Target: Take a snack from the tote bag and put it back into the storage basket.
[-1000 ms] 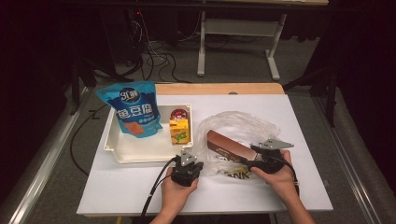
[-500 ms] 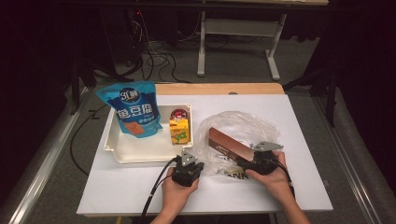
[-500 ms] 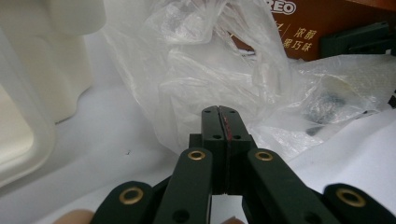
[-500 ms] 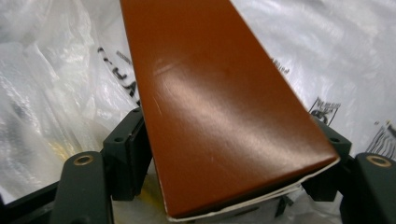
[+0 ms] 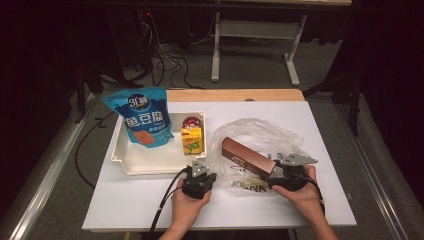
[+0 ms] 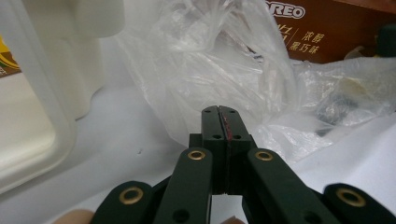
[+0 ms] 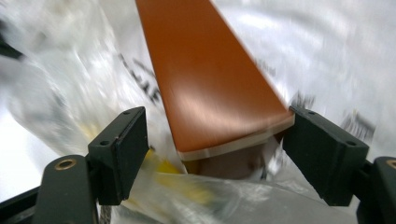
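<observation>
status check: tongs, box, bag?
Left tongs shut, pinching clear bag edge. Right tongs just opening; brown box between jaws, left pad clear. Bag plastic bunched around box end.

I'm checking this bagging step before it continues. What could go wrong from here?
The right hand-held gripper has just been opening; its left pad stands off the brown box, which may slip. The left hand-held gripper, shut on the plastic bag, pinches only a thin edge, which could pull free or tear.
</observation>
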A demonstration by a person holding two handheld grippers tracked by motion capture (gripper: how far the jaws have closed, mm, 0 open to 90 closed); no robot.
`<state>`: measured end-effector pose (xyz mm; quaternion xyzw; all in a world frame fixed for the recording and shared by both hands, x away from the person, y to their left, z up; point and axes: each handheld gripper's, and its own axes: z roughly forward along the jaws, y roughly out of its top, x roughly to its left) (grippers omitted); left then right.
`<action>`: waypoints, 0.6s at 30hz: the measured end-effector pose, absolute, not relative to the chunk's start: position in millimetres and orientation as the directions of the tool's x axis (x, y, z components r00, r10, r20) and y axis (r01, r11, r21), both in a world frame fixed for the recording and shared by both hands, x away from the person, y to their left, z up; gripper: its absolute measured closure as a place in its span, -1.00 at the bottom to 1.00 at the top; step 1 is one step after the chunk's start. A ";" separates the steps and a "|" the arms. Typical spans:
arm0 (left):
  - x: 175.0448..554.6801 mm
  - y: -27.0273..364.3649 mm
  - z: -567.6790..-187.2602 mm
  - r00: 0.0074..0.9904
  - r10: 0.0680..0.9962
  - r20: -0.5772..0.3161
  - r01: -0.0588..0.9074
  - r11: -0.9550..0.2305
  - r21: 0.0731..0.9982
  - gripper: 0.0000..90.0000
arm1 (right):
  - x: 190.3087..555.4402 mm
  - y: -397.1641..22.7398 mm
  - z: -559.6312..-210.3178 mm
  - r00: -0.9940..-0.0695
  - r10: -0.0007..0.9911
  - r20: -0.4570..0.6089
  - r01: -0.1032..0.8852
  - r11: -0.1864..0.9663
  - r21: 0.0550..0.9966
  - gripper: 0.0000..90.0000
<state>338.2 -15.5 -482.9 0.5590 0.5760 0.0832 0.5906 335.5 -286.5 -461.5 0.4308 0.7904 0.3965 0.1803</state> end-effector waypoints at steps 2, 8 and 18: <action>337.5 -16.2 -482.6 0.325 0.742 -0.586 0.545 0.360 0.758 1.00 | 339.0 -284.2 -455.8 -0.563 0.825 0.050 0.523 0.309 0.794 -0.51; 336.3 -18.3 -482.8 0.328 0.740 -0.587 0.547 0.358 0.757 1.00 | 352.9 -275.8 -460.9 -0.571 0.820 0.031 0.547 0.353 0.759 -0.41; 337.9 -17.4 -484.2 0.326 0.739 -0.590 0.552 0.358 0.753 1.00 | 364.5 -270.2 -467.1 -0.526 0.847 0.082 0.563 0.274 0.780 -0.44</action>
